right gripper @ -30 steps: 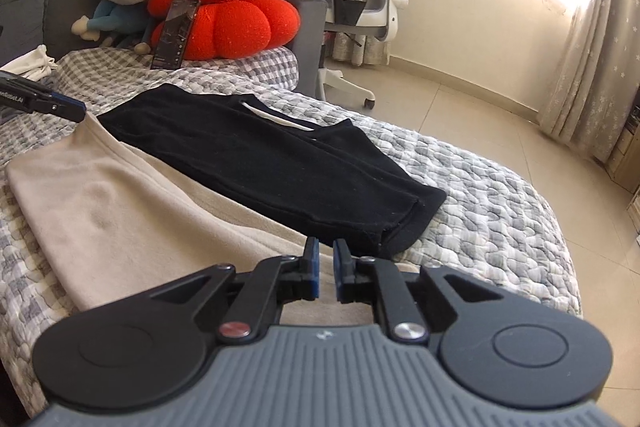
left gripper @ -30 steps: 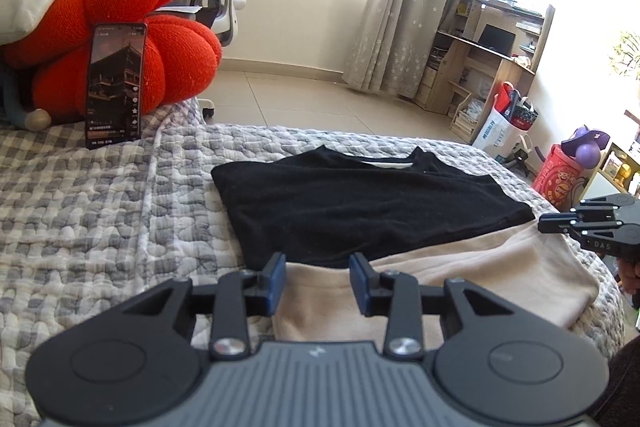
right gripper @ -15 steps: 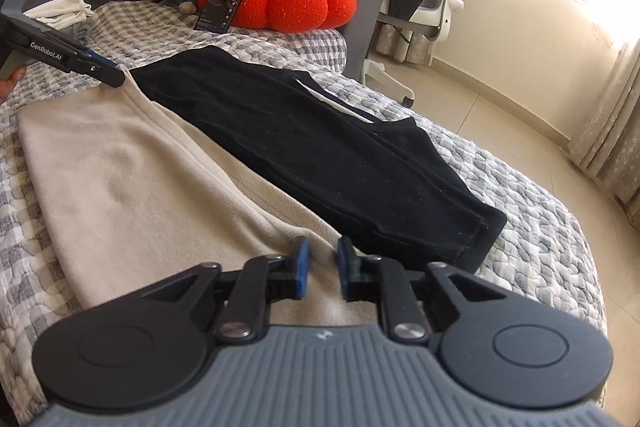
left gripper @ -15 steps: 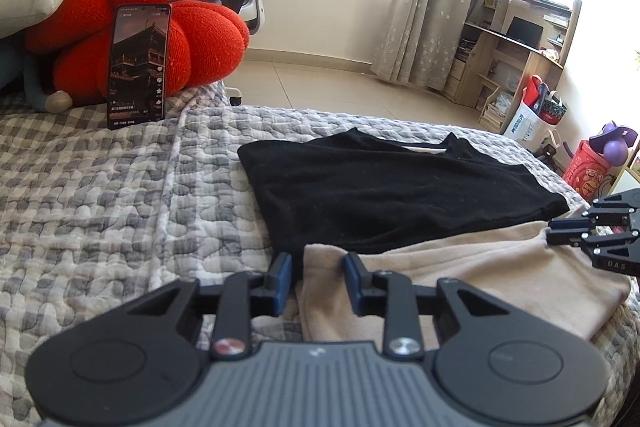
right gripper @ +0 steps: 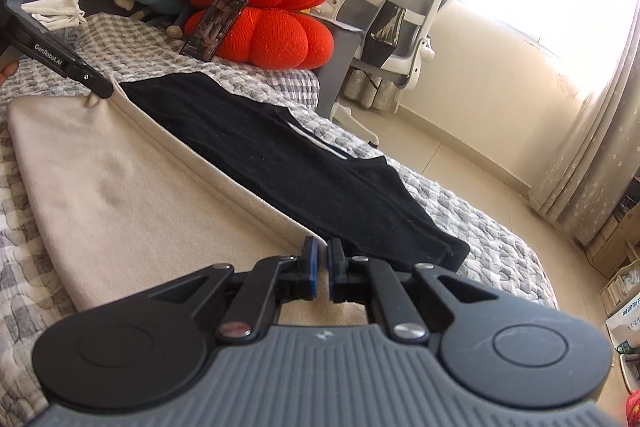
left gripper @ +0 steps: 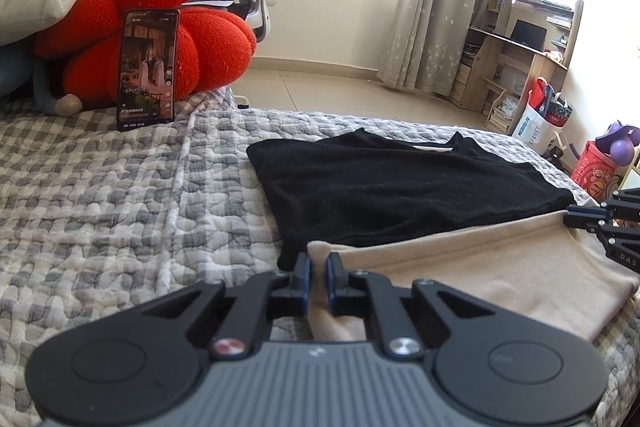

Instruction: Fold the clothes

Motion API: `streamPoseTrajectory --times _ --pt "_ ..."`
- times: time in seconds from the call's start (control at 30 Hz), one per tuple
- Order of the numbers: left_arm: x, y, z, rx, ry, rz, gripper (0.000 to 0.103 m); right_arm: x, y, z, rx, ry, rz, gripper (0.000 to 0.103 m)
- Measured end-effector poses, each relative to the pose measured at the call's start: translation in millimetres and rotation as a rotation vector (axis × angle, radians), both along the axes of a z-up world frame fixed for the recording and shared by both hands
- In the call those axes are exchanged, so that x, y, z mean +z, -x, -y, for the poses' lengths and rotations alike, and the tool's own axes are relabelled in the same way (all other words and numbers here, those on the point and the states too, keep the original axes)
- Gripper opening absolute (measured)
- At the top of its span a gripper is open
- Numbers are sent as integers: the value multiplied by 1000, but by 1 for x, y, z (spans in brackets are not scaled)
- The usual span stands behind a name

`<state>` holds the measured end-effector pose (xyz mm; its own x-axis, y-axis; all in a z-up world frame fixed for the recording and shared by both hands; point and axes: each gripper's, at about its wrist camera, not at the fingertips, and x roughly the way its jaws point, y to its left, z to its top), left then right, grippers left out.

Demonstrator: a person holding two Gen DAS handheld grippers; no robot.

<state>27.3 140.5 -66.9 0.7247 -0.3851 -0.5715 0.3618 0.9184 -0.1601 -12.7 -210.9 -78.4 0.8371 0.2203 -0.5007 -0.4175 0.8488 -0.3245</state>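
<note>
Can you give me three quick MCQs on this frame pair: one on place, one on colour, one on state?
1. Where is the phone?
A. Flat on the black garment
B. Propped against the red cushion
C. On the floor

2. What colour is the garment that both grippers are at?
A. Beige
B. Red
C. Blue

3. How does the black garment lie?
A. Hung on the chair
B. Bunched in a ball
C. Spread flat on the quilt

Key:
1 B, the phone stands upright against the red cushion.
2 A, the left gripper is closing with a corner of the beige garment between its fingers, and the right gripper pinches the opposite corner.
3 C, the black garment lies flat on the quilt, beside the beige one.
</note>
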Motion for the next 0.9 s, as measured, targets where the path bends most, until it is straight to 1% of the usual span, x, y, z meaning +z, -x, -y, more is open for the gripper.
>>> streamPoseTrajectory --times 0.03,0.07,0.1,0.13,0.17,0.23,0.27,0.3,0.33,0.43,0.57,0.73,0.9 --pt "-1 -2 0 0 3 -12 10 -2 -4 -2 -7 4 -34 6" --pt "-1 -4 2 -1 4 -20 10 -2 -6 -2 -9 1 -43 7" --pt "-1 -4 3 -2 3 -25 12 -2 -7 -2 -10 -2 -52 14" --pt "1 -5 3 -7 3 -32 15 -2 -9 -2 -12 -5 -60 17" --pt "3 -6 2 -13 8 -42 17 0 -10 -2 -13 -13 -72 18" --pt "7 -12 -1 -22 29 -58 29 6 -13 1 -10 -40 -109 22" --pt "9 -15 -2 -27 40 -66 32 9 -15 2 -7 -55 -131 25" --pt "12 -18 -4 -31 50 -74 37 13 -17 4 0 -64 -150 34" --pt "15 -21 -6 -36 60 -81 40 17 -19 5 7 -73 -169 42" --pt "20 -38 -4 -51 52 -99 42 27 -31 8 23 -61 -194 42" --pt "27 -63 9 -100 -28 -74 47 37 -55 17 17 -42 -208 42" --pt "27 -90 30 -176 -112 -46 57 42 -84 27 4 -27 -227 45" --pt "23 -114 44 -223 -176 -24 61 42 -107 32 13 5 -247 50"
